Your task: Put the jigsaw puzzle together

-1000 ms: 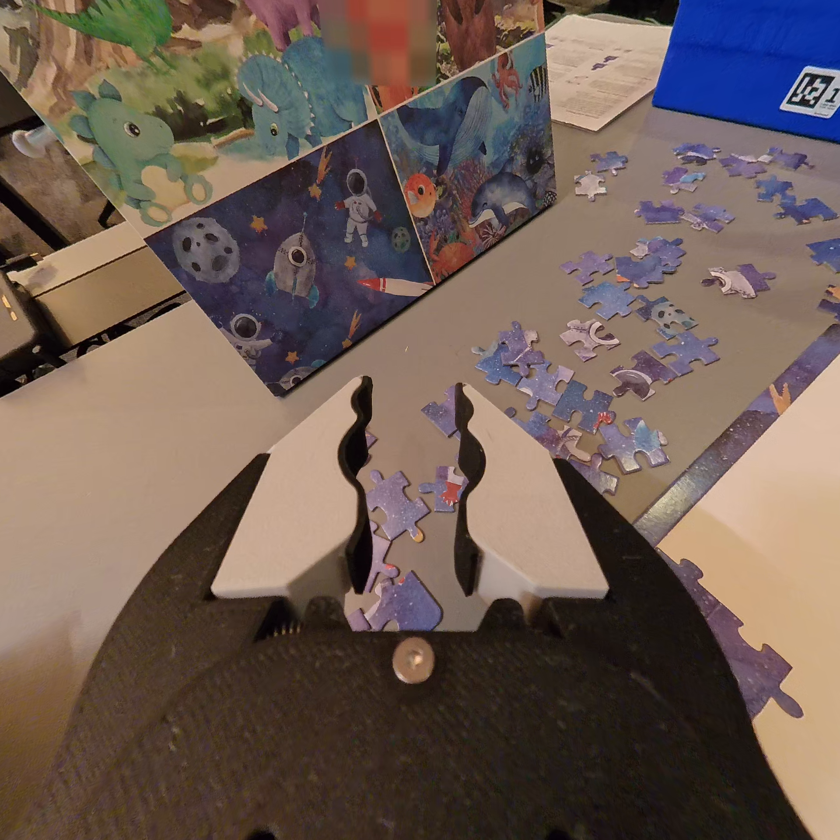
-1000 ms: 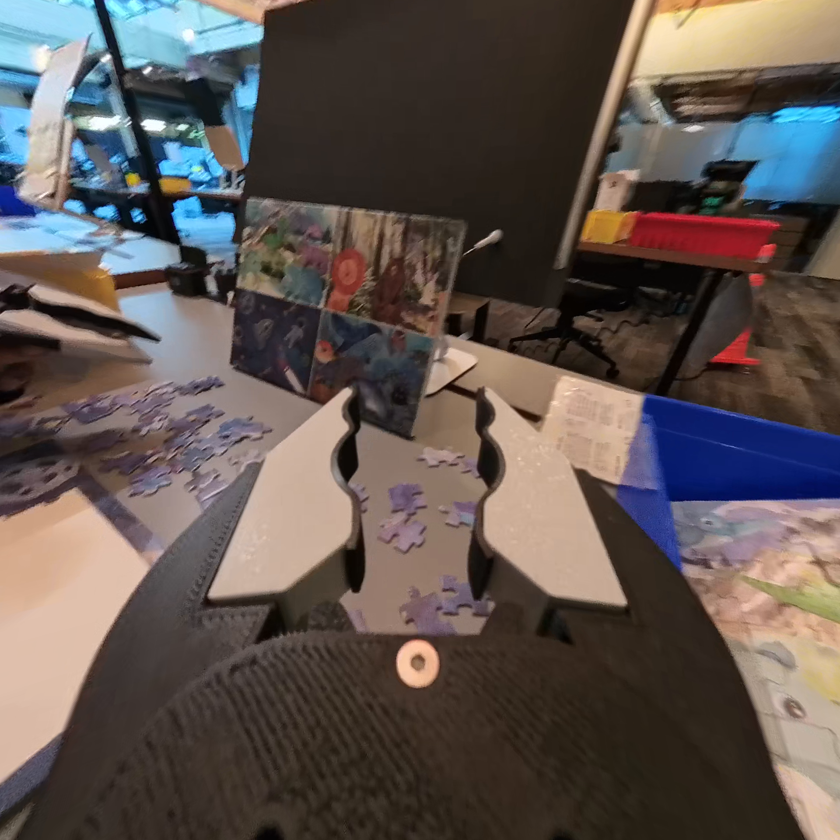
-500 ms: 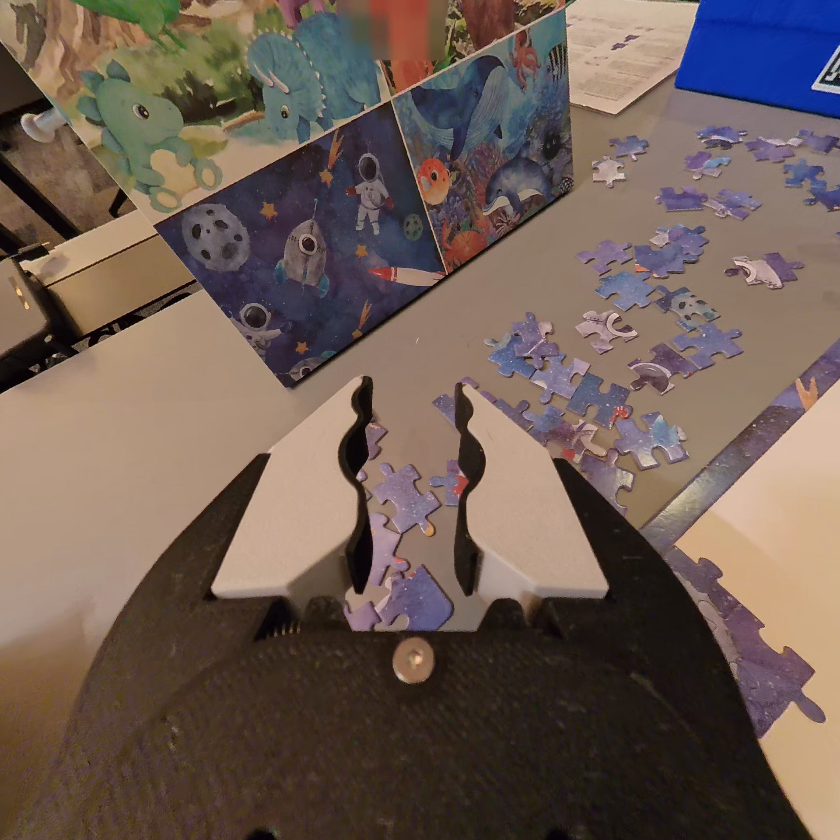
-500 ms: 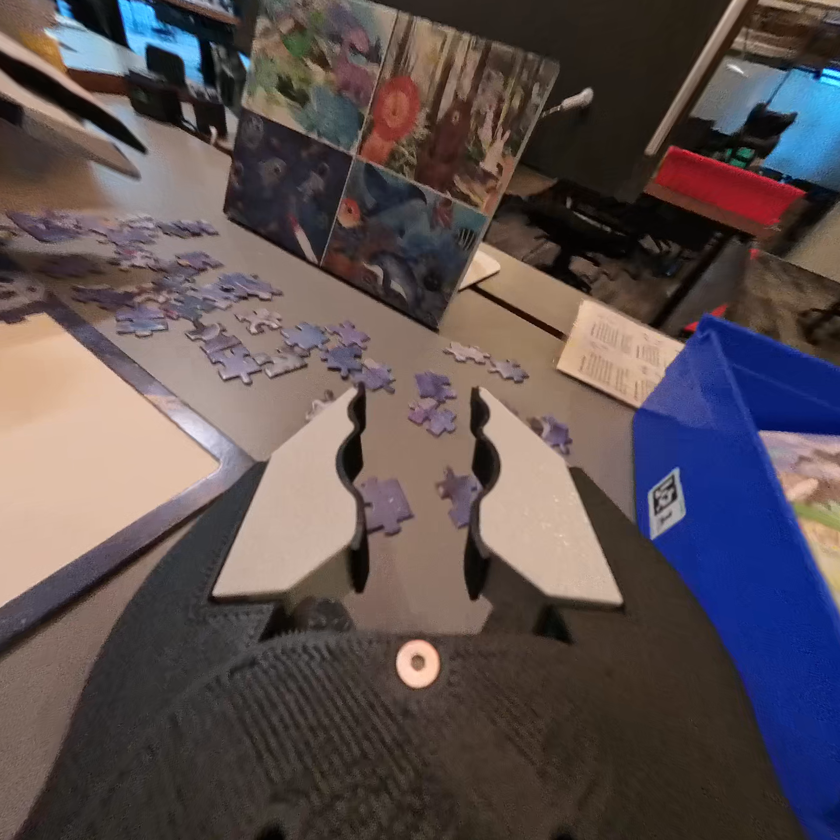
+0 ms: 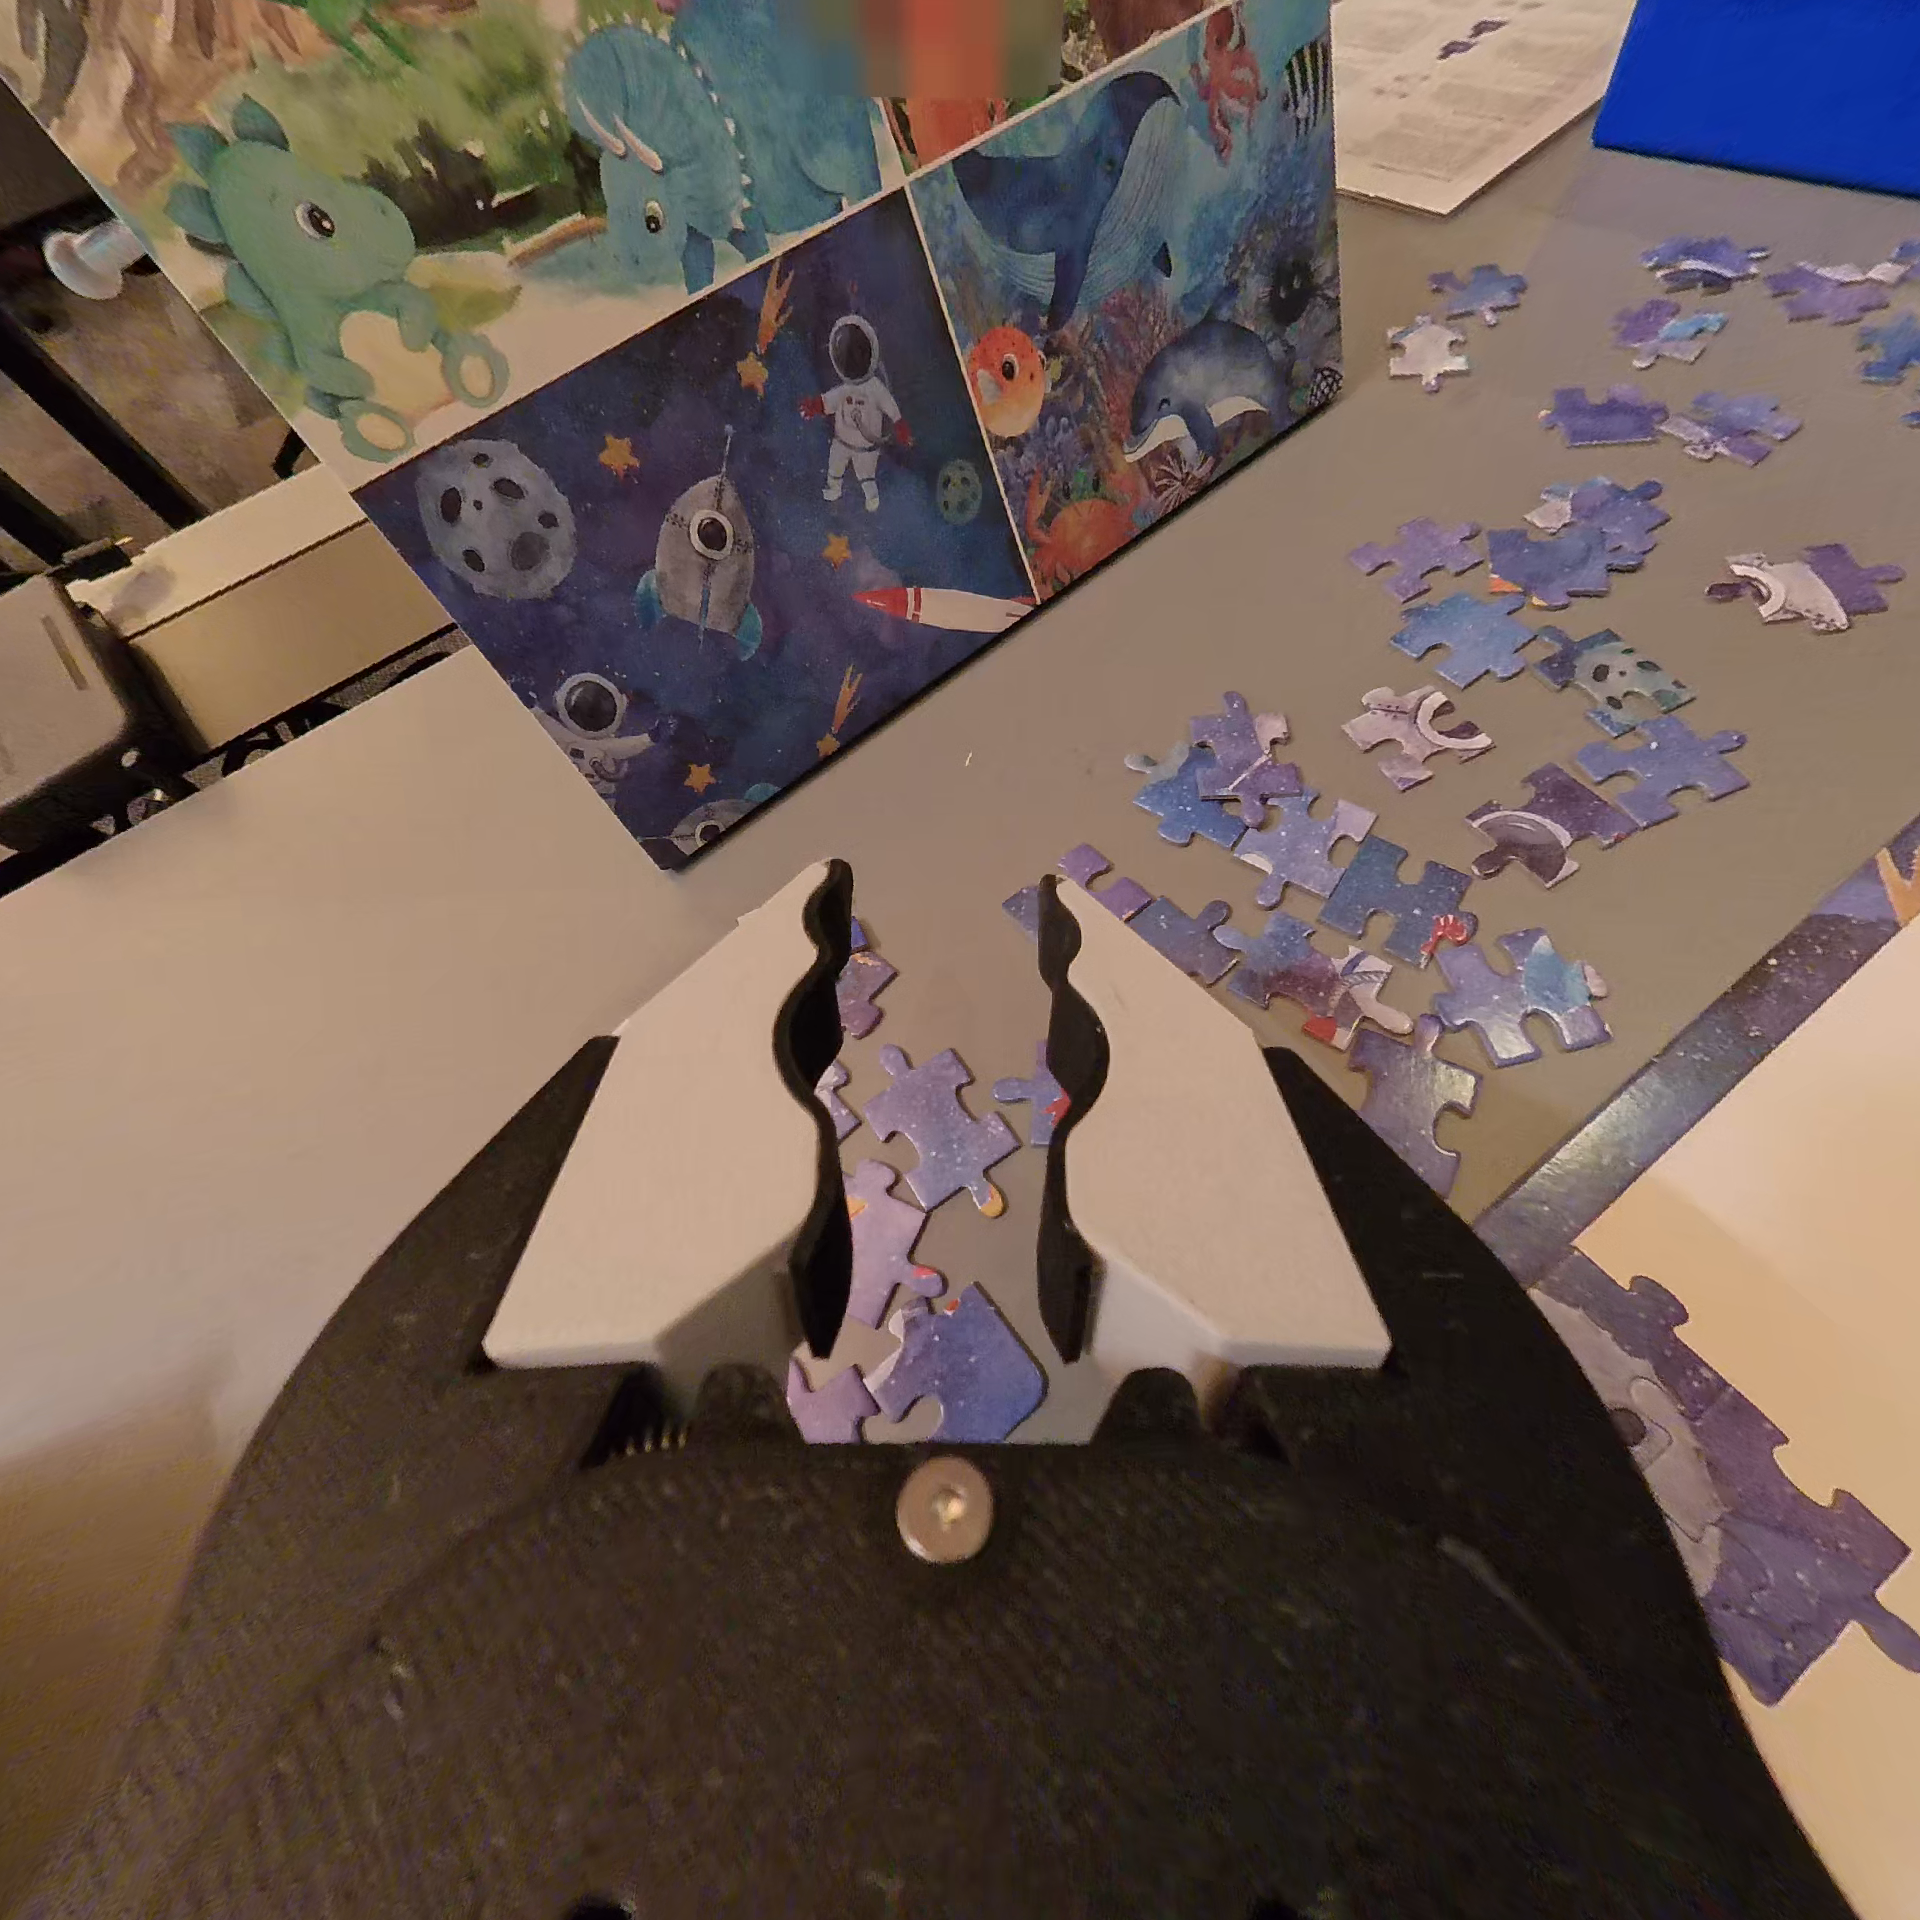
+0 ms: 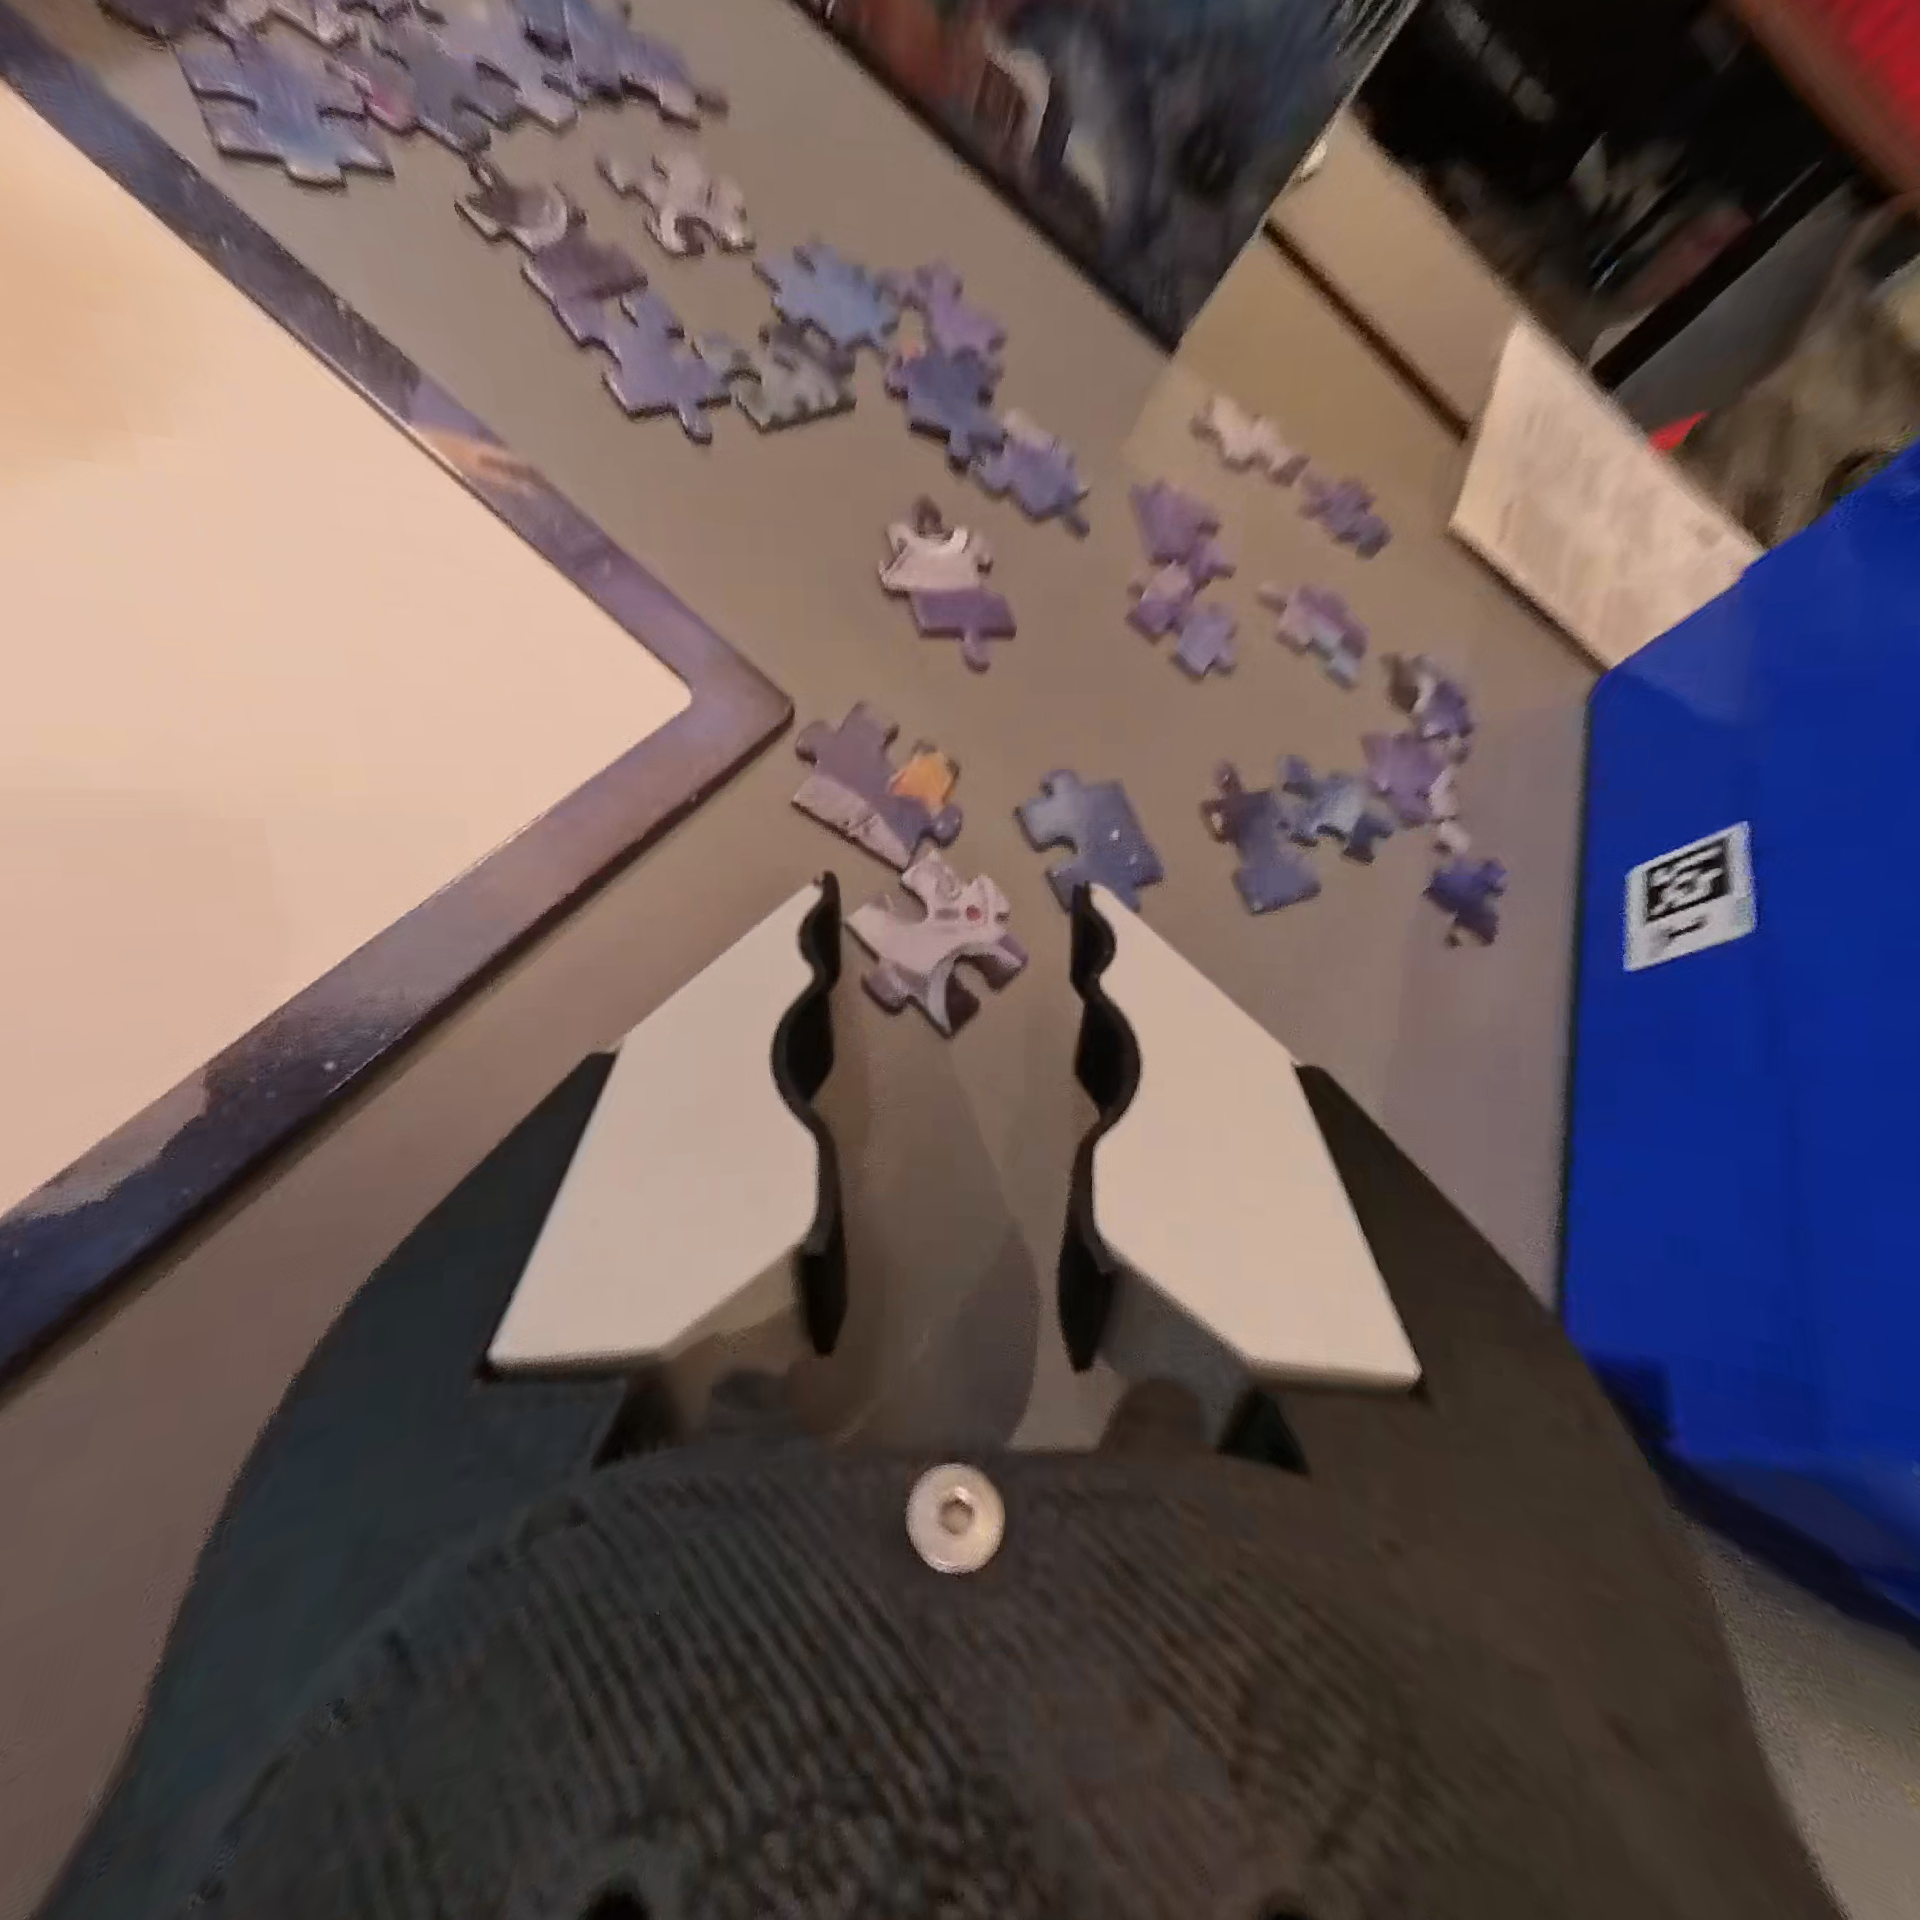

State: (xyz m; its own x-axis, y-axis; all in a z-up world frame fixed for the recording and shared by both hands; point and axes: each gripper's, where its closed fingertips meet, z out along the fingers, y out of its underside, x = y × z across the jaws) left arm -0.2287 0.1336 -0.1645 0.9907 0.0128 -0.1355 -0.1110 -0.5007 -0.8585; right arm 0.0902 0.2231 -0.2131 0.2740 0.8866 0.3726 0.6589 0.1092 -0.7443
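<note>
left gripper [image 5: 943, 883]: jaws apart, nothing clamped, pitched down at the surface
left fingers [image 5: 665, 1143]: grey wedges, black wavy pads, both in view, level with each other
right gripper [image 6: 951, 899]: jaws apart, slightly wider, pads pressing nothing
right view: motion-blurred, tilted steeply down
black bodies: fill lower frame

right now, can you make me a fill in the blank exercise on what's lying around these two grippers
1. Both the left gripper and the right gripper have their jaws ____.
2. Loose jigsaw puzzle pieces lie scattered on the grey ____.
3. The bin to the right of the right gripper is coloured ____.
4. The white and purple puzzle piece lies ____ the right gripper's fingertips, touching neither.

Missing words: open; table; blue; between
</note>
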